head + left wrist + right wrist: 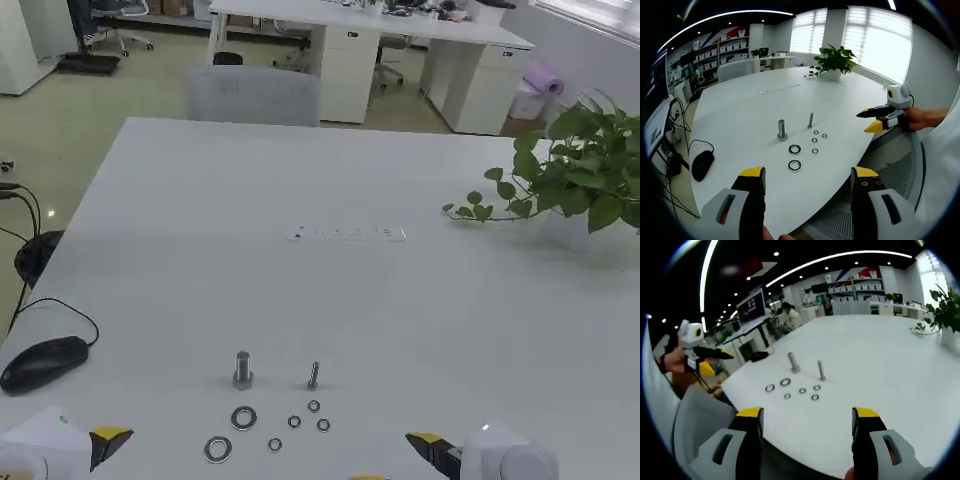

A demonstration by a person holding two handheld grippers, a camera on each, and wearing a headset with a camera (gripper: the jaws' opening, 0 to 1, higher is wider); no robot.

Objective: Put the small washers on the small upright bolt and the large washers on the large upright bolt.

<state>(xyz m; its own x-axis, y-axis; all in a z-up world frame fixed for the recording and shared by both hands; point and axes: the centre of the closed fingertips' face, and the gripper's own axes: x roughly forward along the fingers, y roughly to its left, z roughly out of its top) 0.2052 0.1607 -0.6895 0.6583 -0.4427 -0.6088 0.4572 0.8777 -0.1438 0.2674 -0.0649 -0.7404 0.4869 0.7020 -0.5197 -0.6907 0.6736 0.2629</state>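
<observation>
Left claw (808,172) and right claw (807,412) gape empty, bottom of frame. I should pinch a small washer (314,406) by its edge and centre it over the small bolt (314,376).

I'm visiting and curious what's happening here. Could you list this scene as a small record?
Large bolt: upright, bare
Small bolt: upright, bare
Large washers: two, flat on table
Small washers: four, flat on table
Left gripper: jaws open, empty
Right gripper: jaws open, empty
Nearby: mouse, potted plant
</observation>
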